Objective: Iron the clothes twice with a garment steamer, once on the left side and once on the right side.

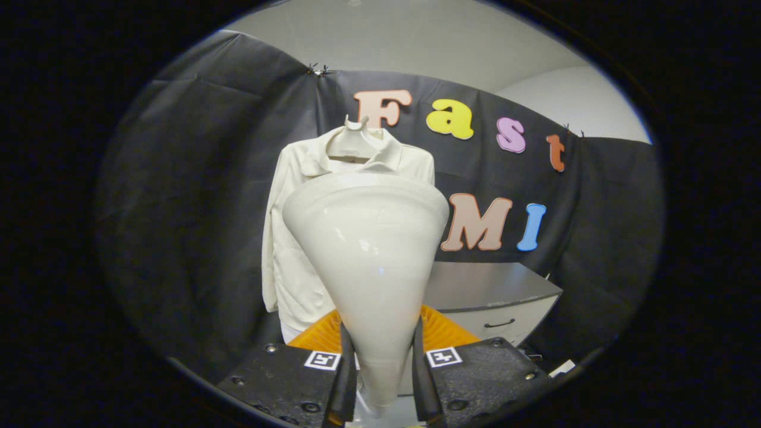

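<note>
Now the garment steamer (365, 249) is in hand, with the shirt (297, 238) waiting beyond it.

The gripper (380, 380) has both fingers closed in on the narrow neck of the steamer, whose wide head rises just ahead of them. Further off, the pale shirt hangs on a hanger (355, 138) against the dark booth wall, apparently apart from the steamer head. A grey cabinet (493, 297) stands to the right of it. By my reading, pickup is done; whether either pass, left side or right, has been made, I cannot tell.
</note>
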Tool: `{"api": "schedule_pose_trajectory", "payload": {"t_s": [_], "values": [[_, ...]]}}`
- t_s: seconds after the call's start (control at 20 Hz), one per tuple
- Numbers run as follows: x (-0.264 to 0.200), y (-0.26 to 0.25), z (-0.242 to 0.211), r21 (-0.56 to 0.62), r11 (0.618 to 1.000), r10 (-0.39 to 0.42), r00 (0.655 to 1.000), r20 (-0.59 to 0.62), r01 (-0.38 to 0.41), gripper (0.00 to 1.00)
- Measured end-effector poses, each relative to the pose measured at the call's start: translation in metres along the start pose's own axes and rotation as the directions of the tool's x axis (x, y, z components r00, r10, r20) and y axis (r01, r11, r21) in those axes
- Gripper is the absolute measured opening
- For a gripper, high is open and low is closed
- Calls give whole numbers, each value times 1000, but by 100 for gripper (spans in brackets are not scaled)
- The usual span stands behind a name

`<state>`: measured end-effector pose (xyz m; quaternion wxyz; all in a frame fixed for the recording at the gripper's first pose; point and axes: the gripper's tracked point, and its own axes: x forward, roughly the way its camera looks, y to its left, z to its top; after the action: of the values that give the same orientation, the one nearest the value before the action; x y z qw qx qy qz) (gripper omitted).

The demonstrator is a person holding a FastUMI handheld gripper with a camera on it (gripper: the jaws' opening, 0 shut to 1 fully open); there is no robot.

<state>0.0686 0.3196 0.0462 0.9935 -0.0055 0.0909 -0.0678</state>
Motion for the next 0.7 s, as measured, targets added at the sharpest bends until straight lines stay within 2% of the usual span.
{"api": "schedule_pose_trajectory", "payload": {"t_s": [0.35,0.5,0.7], "values": [[-11,-27,-9,25,1000,18,1000,11,-19,39],[12,-43,-33,46,998,35,999,41,-37,39],[46,-52,-69,16,999,48,999,-19,-47,39]]}}
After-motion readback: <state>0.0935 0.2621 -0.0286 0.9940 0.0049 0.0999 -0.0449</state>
